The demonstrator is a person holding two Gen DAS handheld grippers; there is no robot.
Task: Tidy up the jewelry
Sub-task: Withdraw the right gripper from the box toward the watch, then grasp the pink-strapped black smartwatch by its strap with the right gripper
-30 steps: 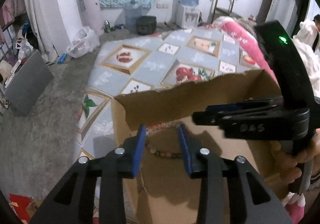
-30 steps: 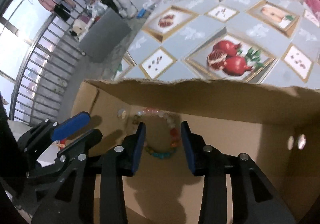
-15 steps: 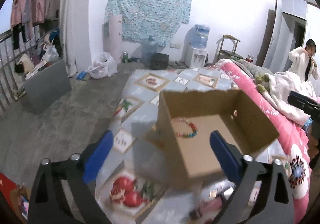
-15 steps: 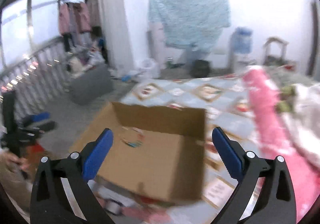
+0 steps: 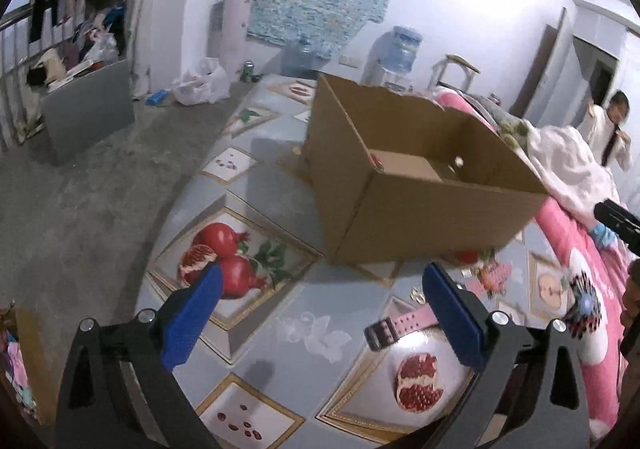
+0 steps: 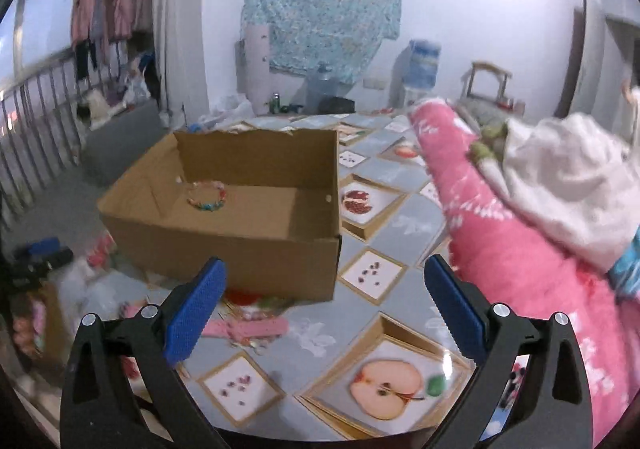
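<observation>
An open cardboard box (image 6: 240,245) (image 5: 420,225) stands on a fruit-patterned cloth. A colourful bead bracelet (image 6: 207,197) lies on its floor near the far left corner; the left wrist view shows only a red bit of it (image 5: 376,161) past the box wall. A pink watch strap (image 5: 404,323) (image 6: 244,329) lies on the cloth in front of the box, among small pink trinkets (image 5: 492,275). My left gripper (image 5: 324,313) and right gripper (image 6: 320,309) both stand open and empty, back from the box, above the cloth.
A pink quilt (image 6: 520,249) with a white garment (image 6: 560,177) lies along the right. A person (image 5: 608,129) stands at a doorway far right. A water dispenser (image 5: 396,53), a chair (image 6: 486,81) and floor clutter sit by the far wall. A railing (image 6: 36,129) runs at left.
Both grippers, part-closed around the bracelet inside the box a second ago, have opened wide and drawn back out. The bracelet stays on the box floor. The box now appears whole.
</observation>
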